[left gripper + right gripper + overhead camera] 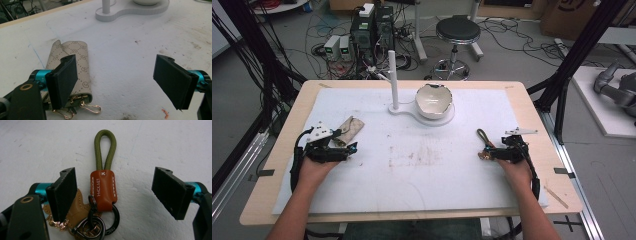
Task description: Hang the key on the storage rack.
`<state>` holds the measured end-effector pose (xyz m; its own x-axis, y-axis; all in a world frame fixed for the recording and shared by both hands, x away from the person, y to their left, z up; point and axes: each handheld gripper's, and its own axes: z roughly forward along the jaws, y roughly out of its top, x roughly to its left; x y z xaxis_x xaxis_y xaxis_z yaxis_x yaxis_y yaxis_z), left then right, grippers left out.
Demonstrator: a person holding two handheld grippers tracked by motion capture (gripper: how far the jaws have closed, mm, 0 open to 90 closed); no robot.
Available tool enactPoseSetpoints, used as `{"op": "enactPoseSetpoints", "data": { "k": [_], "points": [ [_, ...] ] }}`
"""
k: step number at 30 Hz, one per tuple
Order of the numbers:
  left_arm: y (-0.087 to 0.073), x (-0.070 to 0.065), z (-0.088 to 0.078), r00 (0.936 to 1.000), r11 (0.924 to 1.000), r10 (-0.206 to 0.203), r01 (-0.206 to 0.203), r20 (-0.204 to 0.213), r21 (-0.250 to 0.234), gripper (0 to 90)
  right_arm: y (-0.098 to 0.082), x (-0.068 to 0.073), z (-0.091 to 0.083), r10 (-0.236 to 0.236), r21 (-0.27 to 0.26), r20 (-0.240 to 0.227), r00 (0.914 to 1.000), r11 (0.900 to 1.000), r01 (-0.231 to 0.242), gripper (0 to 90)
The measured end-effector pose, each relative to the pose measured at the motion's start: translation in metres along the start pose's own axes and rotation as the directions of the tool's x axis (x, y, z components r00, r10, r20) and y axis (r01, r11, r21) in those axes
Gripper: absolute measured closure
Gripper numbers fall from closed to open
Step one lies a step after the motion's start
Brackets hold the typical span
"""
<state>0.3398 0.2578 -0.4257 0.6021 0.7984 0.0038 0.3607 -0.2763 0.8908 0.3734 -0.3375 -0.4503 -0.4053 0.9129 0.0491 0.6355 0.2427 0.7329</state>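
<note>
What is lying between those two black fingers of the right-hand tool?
In the right gripper view, a keychain lies on the white mat between the open fingers: an olive cord loop, an orange leather tab and dark metal rings. Neither finger touches it.

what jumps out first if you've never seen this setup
A white bowl with a jagged, broken-looking rim sits on a white stand at the far middle of the table. Near the left claw lies a beige patterned pouch; between the open right claw jaws lies an olive-looped keychain.
</note>
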Motion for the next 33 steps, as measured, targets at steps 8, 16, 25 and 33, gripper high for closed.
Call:
{"op": "enactPoseSetpoints", "data": {
  "k": [8,16,25,33],
  "points": [
    [0.000,0.000,0.000,1.0000,1.0000,-0.005,0.005,0.004,-0.003,19.5,0.000,0.006,0.001,-0.059,0.031,-0.005,0.9982,0.998,0.059,38.3],
    [0.000,0.000,0.000,1.0000,1.0000,0.000,0.000,0.009,0.000,19.5,0.000,0.006,0.000,-0.072,0.041,0.010,0.9974,0.997,0.071,49.6],
    [0.000,0.000,0.001,1.0000,1.0000,-0.004,0.004,0.006,-0.001,19.5,0.001,0.013,-0.001,-0.137,0.047,0.010,0.9905,0.990,0.137,67.7],
    [0.000,0.000,-0.002,1.0000,1.0000,0.004,-0.004,0.004,-0.009,19.5,0.002,0.014,-0.004,-0.165,0.051,0.021,0.9860,0.985,0.164,69.5]
  ]
}}
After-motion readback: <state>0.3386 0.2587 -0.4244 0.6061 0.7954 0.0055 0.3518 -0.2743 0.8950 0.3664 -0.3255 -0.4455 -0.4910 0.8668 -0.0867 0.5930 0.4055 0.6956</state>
